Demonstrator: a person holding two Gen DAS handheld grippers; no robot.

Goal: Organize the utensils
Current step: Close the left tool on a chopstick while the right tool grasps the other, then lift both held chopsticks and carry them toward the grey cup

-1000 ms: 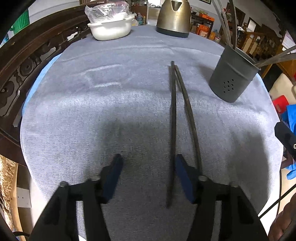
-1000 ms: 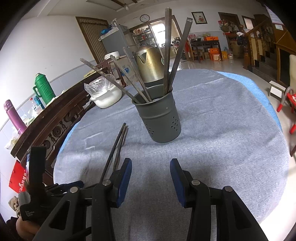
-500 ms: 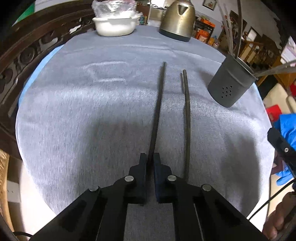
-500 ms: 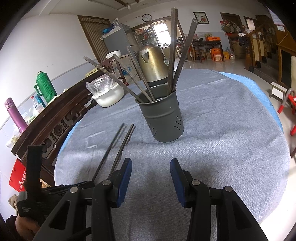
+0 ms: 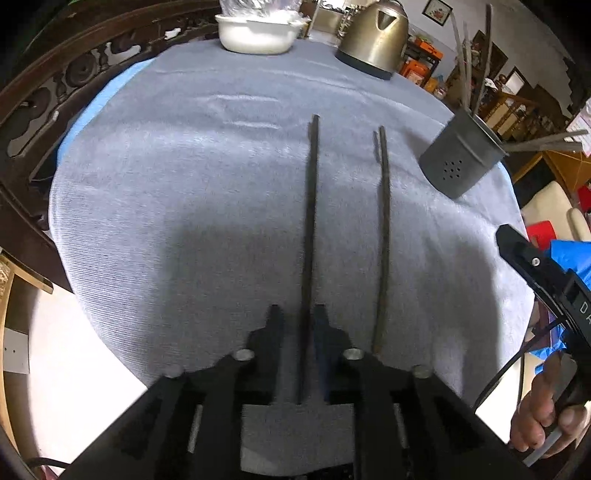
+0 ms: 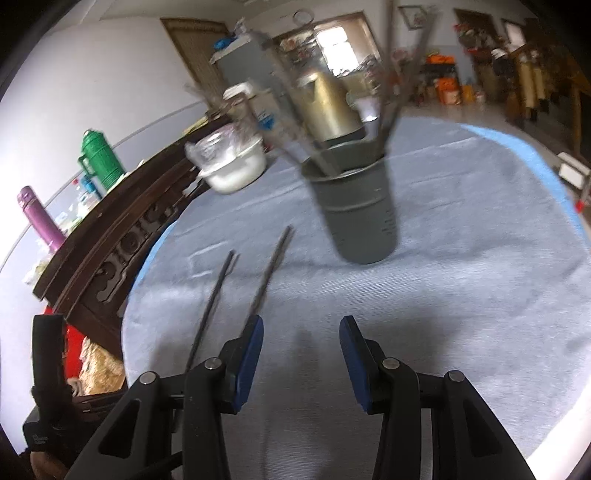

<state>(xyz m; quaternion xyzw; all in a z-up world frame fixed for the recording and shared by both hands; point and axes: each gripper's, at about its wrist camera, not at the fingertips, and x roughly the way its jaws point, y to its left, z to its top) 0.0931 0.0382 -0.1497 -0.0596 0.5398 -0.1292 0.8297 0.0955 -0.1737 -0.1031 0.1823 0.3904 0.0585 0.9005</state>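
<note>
Two long dark chopsticks lie on the grey tablecloth. My left gripper [image 5: 299, 317] is shut on the near end of the left chopstick [image 5: 309, 206], which points away along the table. The second chopstick [image 5: 384, 229] lies loose just to its right. A dark grey perforated utensil holder [image 5: 458, 162] with several sticks in it stands at the far right. In the right wrist view my right gripper [image 6: 301, 332] is open and empty, above the cloth, short of the holder [image 6: 356, 214]. The loose chopstick [image 6: 269, 273] runs past its left finger; the held chopstick [image 6: 212, 302] lies further left.
A white bowl covered in plastic [image 5: 258, 29] and a brass kettle [image 5: 373, 40] stand at the table's far edge. A carved dark wood rail [image 5: 55, 85] curves along the left. A green flask [image 6: 99, 158] and a purple bottle [image 6: 38, 218] stand beyond it.
My left gripper has shut on the left chopstick and drawn it away from the other one. The right wrist view has shifted and blurred; the right gripper stays open.
</note>
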